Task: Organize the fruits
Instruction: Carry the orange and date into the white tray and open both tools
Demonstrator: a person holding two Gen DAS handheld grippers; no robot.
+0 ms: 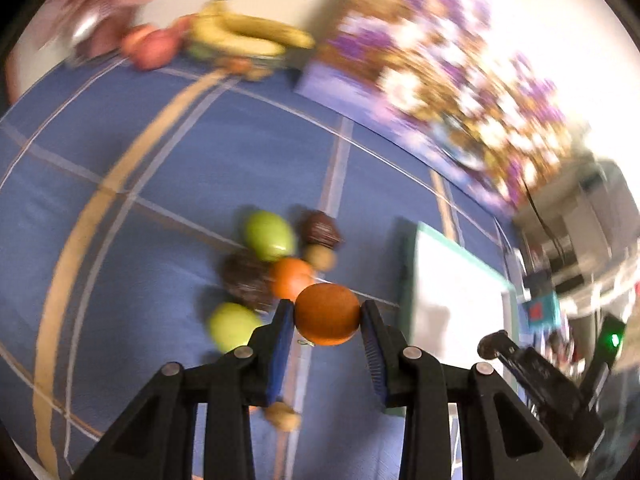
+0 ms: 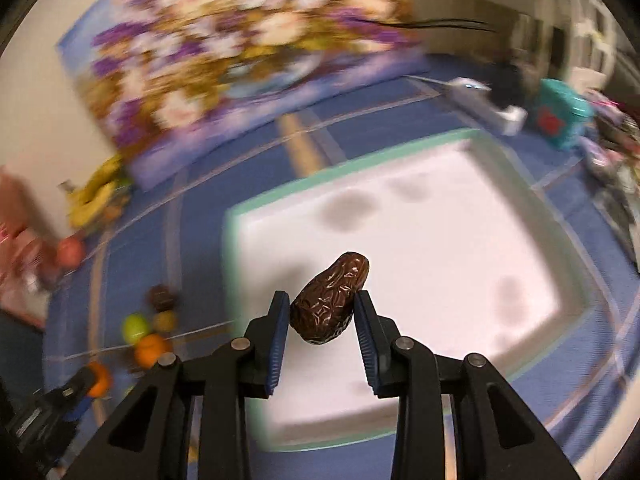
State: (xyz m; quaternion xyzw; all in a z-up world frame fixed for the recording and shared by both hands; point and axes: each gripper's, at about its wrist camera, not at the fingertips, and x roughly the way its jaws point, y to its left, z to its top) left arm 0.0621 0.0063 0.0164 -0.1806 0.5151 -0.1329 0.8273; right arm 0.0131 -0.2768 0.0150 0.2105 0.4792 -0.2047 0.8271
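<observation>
Both grippers are loaded: left gripper [image 1: 327, 314] clamped on the orange [image 1: 327, 314] at lower centre, right gripper [image 2: 322, 308] pinching a wrinkly date [image 2: 328, 300] over the white tray [image 2: 280, 200]. The date's held near its end, so it could twist out and drop short.

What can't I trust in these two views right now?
- Far fruit pile, left wrist: motion blur; only bananas and something red read.
- Nut-like thing, left wrist: half hidden behind the left gripper holding the orange.
- Tray, right wrist: near edge hidden by the right gripper holding the date.
</observation>
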